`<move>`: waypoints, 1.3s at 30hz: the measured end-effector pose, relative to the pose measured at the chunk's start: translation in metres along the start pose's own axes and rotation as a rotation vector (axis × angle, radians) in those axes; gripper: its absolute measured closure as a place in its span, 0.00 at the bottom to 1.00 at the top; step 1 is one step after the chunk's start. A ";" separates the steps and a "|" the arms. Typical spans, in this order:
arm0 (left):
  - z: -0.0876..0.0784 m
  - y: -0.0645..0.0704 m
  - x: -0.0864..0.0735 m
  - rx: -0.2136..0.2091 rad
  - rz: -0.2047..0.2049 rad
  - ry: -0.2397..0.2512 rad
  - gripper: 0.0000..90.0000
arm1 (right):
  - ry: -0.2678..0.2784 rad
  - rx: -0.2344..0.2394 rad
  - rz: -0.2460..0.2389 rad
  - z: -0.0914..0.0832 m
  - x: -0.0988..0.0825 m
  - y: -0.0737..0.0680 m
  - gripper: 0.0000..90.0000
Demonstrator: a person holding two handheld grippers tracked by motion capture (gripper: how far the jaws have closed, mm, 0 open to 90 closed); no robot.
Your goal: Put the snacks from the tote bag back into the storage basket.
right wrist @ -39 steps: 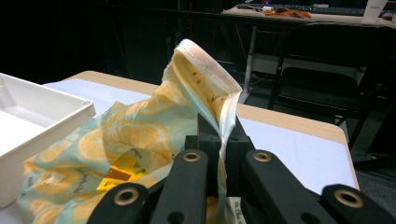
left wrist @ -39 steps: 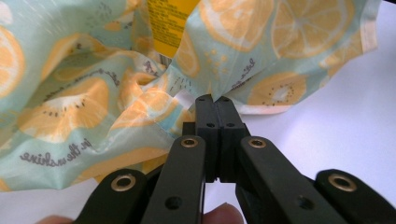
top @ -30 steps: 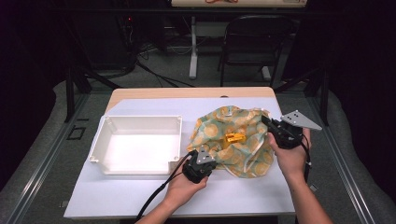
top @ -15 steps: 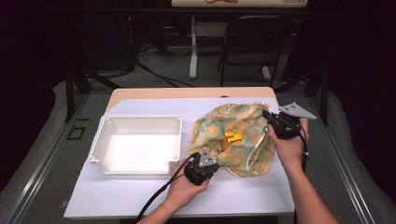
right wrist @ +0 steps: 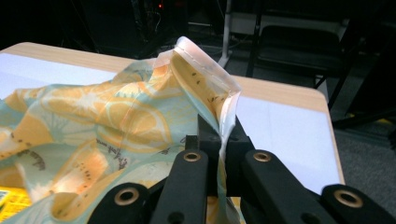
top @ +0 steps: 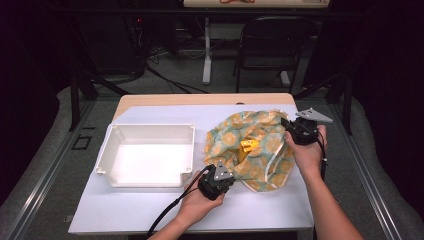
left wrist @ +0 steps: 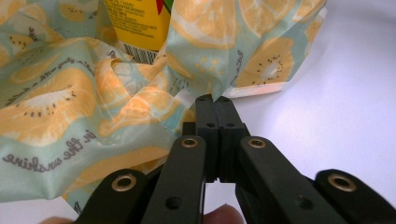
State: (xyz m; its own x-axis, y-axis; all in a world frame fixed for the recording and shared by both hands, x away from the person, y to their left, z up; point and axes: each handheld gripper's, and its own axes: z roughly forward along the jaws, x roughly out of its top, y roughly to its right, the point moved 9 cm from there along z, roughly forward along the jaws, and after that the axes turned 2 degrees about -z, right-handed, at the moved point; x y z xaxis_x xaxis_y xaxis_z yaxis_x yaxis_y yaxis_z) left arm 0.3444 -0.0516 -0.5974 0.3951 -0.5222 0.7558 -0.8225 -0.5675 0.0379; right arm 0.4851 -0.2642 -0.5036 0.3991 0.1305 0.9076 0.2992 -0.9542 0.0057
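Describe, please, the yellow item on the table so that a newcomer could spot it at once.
Start from the white-covered table and the white tray on its left half. To the tray's right lies a crumpled citrus-print cloth. In its middle fold sits the yellow carton, the only solid yellow, printed thing among the pale fabric.

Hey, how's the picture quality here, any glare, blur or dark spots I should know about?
High view: table brightly lit, room behind nearly black, white tray floor glares. Left gripper view: patterned cloth sharp, the jaws at the bottom soft. Right gripper view: cloth edge clear, background dim, the yellow box at the corner blurred.
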 end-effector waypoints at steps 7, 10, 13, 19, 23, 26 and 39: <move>0.001 0.001 -0.002 -0.004 0.000 -0.008 1.00 | -0.046 -0.008 0.045 0.011 -0.019 0.010 1.00; 0.003 0.001 -0.003 0.003 0.003 -0.007 1.00 | -0.056 -0.007 0.053 0.012 -0.022 0.012 1.00; 0.003 0.001 -0.005 0.004 0.007 -0.013 1.00 | -0.077 -0.013 0.069 0.014 -0.030 0.016 1.00; 0.004 0.002 -0.009 0.004 0.017 -0.027 1.00 | -0.098 -0.029 0.079 0.017 -0.040 0.024 1.00; 0.003 0.002 -0.015 0.006 0.036 -0.045 1.00 | -0.113 -0.037 0.091 0.017 -0.044 0.030 1.00; 0.003 0.000 -0.019 0.009 0.034 -0.049 1.00 | -0.122 -0.043 0.092 0.018 -0.046 0.034 1.00; 0.003 -0.001 -0.032 0.013 0.037 -0.072 1.00 | -0.185 -0.057 0.107 0.026 -0.071 0.040 1.00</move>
State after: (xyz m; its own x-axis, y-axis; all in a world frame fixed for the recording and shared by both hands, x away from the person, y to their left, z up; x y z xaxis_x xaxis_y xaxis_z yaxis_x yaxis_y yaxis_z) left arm 0.3337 -0.0365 -0.6235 0.3932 -0.5874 0.7074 -0.8319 -0.5549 0.0016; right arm 0.4913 -0.3044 -0.5790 0.5800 0.0698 0.8116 0.1987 -0.9783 -0.0579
